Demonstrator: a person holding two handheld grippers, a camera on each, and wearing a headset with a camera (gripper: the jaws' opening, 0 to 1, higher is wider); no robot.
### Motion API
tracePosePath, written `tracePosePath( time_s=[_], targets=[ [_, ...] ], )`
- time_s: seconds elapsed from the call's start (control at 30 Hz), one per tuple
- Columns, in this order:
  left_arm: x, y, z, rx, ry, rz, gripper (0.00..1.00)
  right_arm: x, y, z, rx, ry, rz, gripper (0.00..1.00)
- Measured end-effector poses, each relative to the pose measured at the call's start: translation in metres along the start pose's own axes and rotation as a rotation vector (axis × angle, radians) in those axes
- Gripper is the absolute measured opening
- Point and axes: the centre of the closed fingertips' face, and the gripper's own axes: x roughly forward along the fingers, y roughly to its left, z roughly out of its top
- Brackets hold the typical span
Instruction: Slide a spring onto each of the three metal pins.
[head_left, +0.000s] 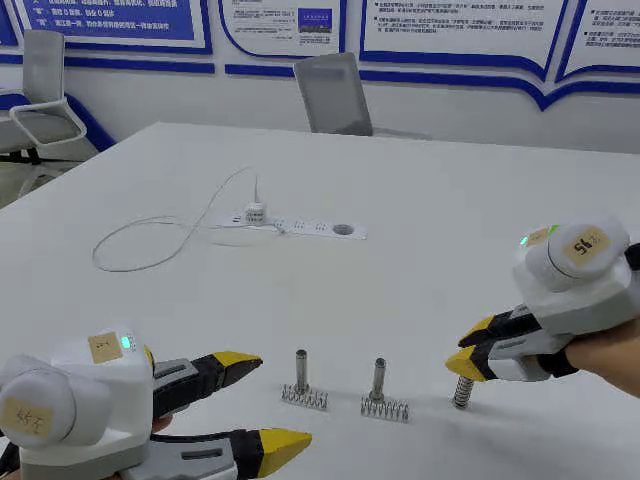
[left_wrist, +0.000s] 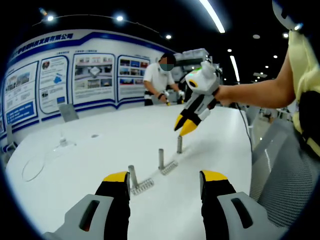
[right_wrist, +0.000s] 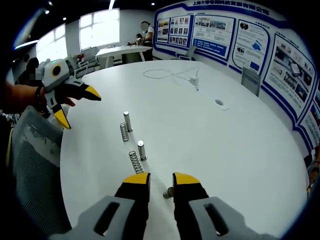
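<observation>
The left gripper (head_left: 262, 402) is being held with jaws spread wide and empty, near the left pin (head_left: 301, 368). The first spring (head_left: 304, 397) is lying at that pin's base, and the second spring (head_left: 385, 408) is lying at the base of the middle pin (head_left: 378, 377). The right gripper (head_left: 470, 348), jaws narrowly parted, is being held just above the right pin (right_wrist: 168, 192), which is ringed by the third spring (head_left: 462, 394).

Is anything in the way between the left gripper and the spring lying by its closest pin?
No, nothing visible. The left gripper is open, and just bare table lies between its fingers and the spring, which lies flat beside the pin.
</observation>
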Motion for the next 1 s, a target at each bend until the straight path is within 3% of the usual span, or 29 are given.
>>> tracePosePath(
  time_s=[0.53,1.0],
  targets=[
    [0.000,-0.002,0.000,-0.001,0.000,-0.002,0.57,0.028,0.029,-0.007,-0.058,0.042,0.092,0.19],
    [0.000,-0.004,-0.001,-0.003,0.005,-0.003,0.57,0.048,0.038,-0.017,-0.087,0.087,0.131,0.18]
  ],
)
